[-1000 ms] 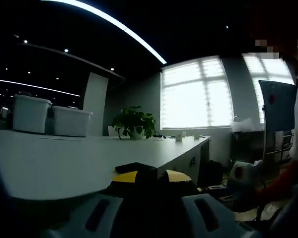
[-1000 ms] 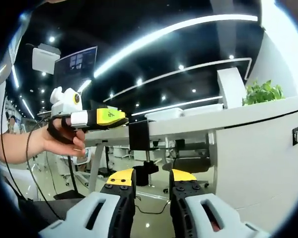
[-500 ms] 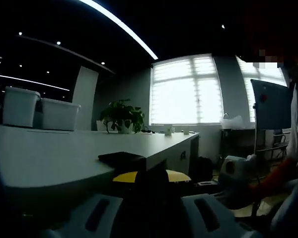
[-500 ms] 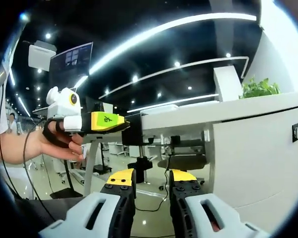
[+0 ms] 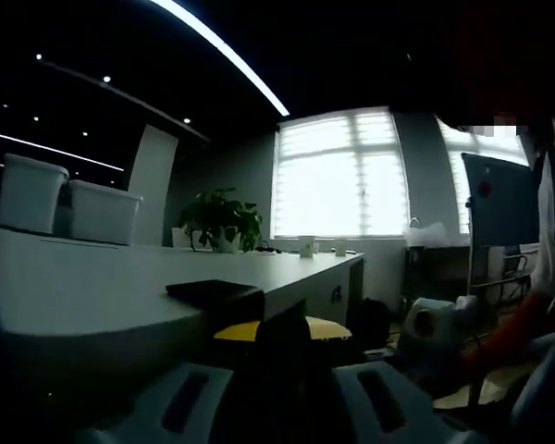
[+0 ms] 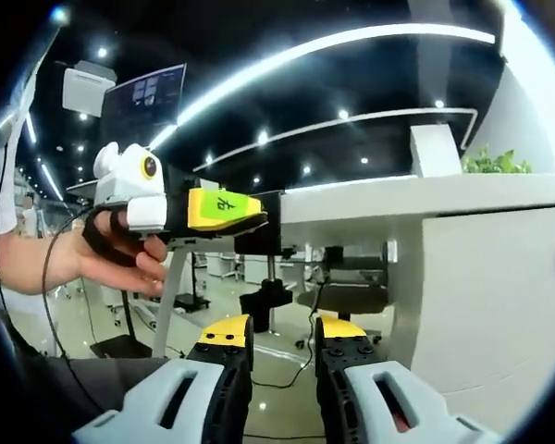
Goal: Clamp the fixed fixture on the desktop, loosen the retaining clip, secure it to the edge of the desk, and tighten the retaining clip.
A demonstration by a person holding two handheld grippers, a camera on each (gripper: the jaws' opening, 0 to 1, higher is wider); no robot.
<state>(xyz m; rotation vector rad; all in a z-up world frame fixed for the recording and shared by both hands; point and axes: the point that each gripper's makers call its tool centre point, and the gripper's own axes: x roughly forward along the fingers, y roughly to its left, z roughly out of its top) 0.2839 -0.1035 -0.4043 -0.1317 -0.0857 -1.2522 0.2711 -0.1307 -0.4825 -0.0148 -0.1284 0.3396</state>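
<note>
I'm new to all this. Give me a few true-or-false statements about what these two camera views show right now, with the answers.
1. The left tongs hold a black fixture at the edge of the white desk. True.
2. The right tongs grip the fixture too. False: they hang lower down, beside the desk, holding nothing, with their yellow-tipped jaws slightly apart.
3. A potted plant stands on the desk. True.
4. Two red buckets sit on the desk. False: two white bins sit there.
5. A bare hand holds the left tongs. True.
6. The windows are dark. False: they glow with bright daylight.
</note>
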